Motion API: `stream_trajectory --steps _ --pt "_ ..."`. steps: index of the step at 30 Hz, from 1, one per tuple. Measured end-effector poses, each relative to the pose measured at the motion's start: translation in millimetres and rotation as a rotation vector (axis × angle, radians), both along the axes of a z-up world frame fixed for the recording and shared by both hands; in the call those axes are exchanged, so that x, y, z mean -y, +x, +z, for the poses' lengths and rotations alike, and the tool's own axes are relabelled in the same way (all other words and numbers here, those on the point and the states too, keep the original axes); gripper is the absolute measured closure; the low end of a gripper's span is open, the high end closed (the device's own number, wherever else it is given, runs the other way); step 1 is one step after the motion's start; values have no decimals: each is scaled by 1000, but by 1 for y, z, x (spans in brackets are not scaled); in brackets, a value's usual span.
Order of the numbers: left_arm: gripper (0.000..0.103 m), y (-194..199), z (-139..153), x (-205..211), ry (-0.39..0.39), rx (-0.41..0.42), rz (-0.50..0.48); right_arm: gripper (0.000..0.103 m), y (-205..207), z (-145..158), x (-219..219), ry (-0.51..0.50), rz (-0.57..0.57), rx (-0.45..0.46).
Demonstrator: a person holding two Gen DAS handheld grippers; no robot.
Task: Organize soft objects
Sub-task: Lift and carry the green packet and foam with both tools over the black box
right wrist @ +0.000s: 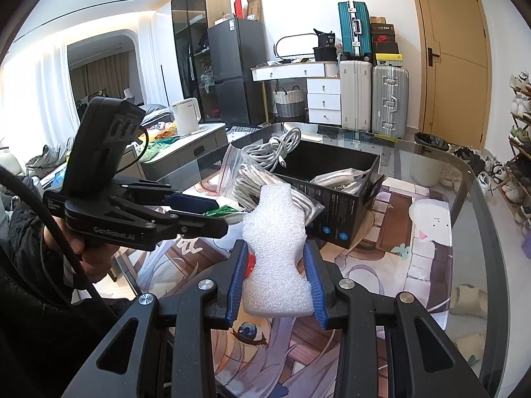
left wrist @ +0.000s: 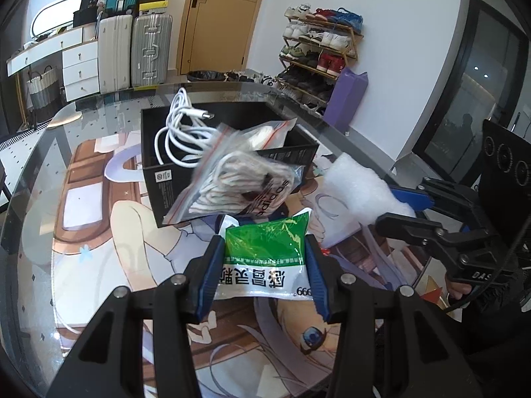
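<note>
Two grippers work above the table. The left gripper (left wrist: 264, 255) clamps one green-and-white packet (left wrist: 265, 258) printed "666". The right gripper (right wrist: 275, 278) pinches one white foam piece (right wrist: 275, 252) beside one black box (right wrist: 332, 179) holding a white cable (left wrist: 179, 132).

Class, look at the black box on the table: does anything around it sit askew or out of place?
Yes. A zip bag of cord leans over the black box's front wall, half out. The white cable spills over its back rim instead of lying inside.
</note>
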State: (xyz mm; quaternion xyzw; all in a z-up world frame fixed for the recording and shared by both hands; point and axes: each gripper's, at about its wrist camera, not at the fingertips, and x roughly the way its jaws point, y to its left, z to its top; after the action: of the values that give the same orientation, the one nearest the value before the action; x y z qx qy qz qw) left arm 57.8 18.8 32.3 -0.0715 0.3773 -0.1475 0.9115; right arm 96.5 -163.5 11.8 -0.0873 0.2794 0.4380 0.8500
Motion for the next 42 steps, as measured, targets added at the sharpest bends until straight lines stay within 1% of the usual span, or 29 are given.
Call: stream_trajectory --steps 8,14,21,32,42 --pt "57 -11 16 -4 0 36 11 68 -3 9 -2 5 4 25" --pt "57 -17 32 -12 2 87 40 68 -2 18 -3 14 -3 50" --pt "57 -14 51 -23 13 148 80 68 4 29 -6 21 -30 62" --pt "57 13 69 -32 45 215 137 68 32 42 -13 41 -80 60" --pt "56 40 65 -39 85 220 172 68 56 45 -19 53 -95 40"
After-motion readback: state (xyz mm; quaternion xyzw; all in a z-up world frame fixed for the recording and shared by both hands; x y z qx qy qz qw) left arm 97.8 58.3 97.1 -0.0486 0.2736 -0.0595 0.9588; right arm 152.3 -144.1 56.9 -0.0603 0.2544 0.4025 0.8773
